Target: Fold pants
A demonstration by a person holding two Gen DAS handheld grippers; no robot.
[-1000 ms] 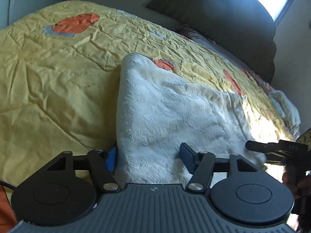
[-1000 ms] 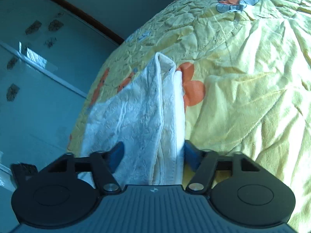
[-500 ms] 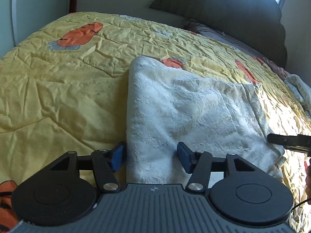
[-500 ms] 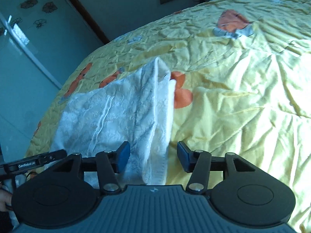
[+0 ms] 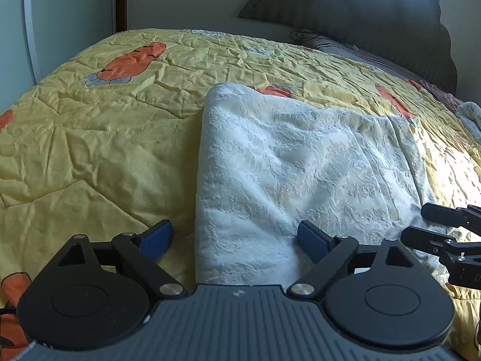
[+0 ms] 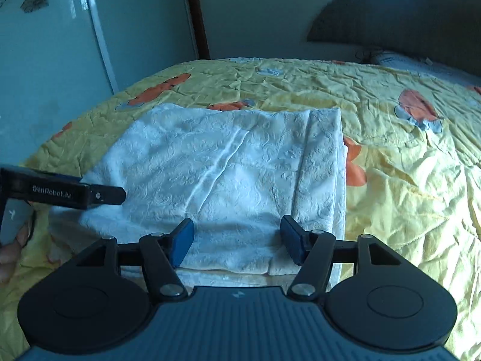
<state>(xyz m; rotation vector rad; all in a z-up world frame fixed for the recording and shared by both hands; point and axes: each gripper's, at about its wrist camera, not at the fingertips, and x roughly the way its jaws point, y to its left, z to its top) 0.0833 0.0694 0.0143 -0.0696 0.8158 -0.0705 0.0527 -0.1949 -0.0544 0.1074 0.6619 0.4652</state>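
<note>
Both the left gripper and right gripper, fingers apart and empty, straddle the near edge of the folded white pants, whose length runs away across the yellow bedspread toward the headboard.

Folded white pants (textured) on yellow bedspread

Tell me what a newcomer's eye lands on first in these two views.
First the white textured pants, folded into a flat stack in the middle of the yellow quilt with its orange carrot prints. Next the two open grippers: the left gripper straddles the stack's near left edge, and the right gripper hangs over its near right end. Behind stands a dark headboard.
</note>
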